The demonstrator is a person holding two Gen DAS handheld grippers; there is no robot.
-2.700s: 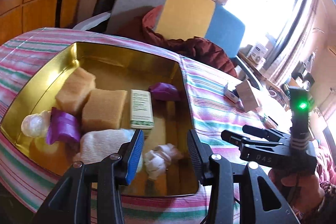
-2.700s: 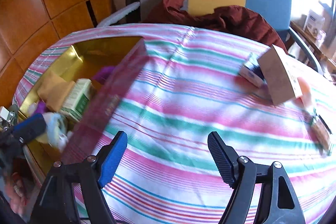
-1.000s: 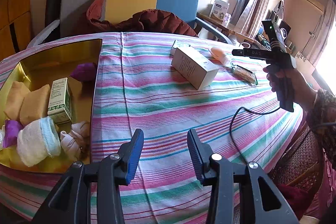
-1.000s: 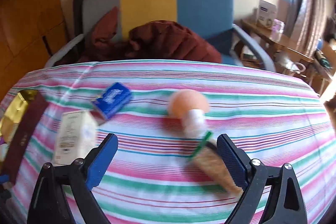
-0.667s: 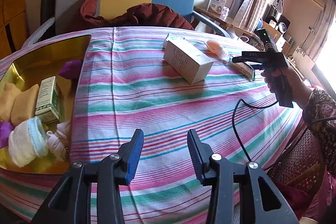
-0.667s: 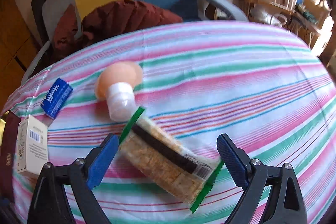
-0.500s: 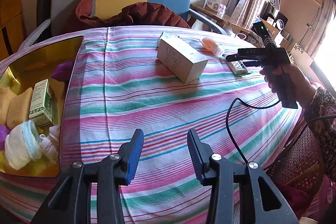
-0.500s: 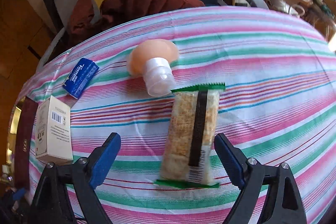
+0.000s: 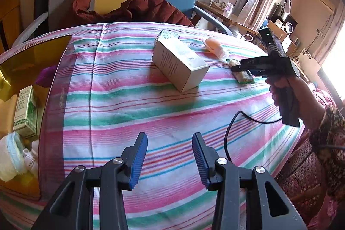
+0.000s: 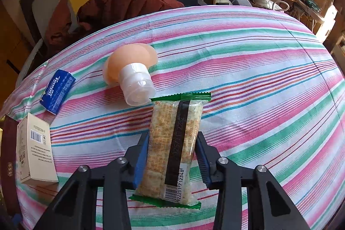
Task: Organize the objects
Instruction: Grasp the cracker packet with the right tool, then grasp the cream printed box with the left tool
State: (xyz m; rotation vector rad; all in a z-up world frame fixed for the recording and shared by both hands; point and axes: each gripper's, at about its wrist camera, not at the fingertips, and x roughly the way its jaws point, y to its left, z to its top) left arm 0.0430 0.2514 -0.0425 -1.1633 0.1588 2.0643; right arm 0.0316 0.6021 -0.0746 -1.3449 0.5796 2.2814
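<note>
A black two-finger gripper (image 10: 172, 155) with blue pads presses both sides of a cracker packet (image 10: 172, 148) with green crimped ends, lying on a pink, green and white striped tablecloth (image 10: 258, 83). Just beyond the packet lies a peach mushroom-shaped bottle (image 10: 131, 72). Left are a blue tissue pack (image 10: 57, 91) and a cream box (image 10: 35, 149).

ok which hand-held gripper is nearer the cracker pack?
Right. The right hand-held gripper has its jaws on both sides of the cracker pack; the left hand-held gripper is open, well short of it across the table.
</note>
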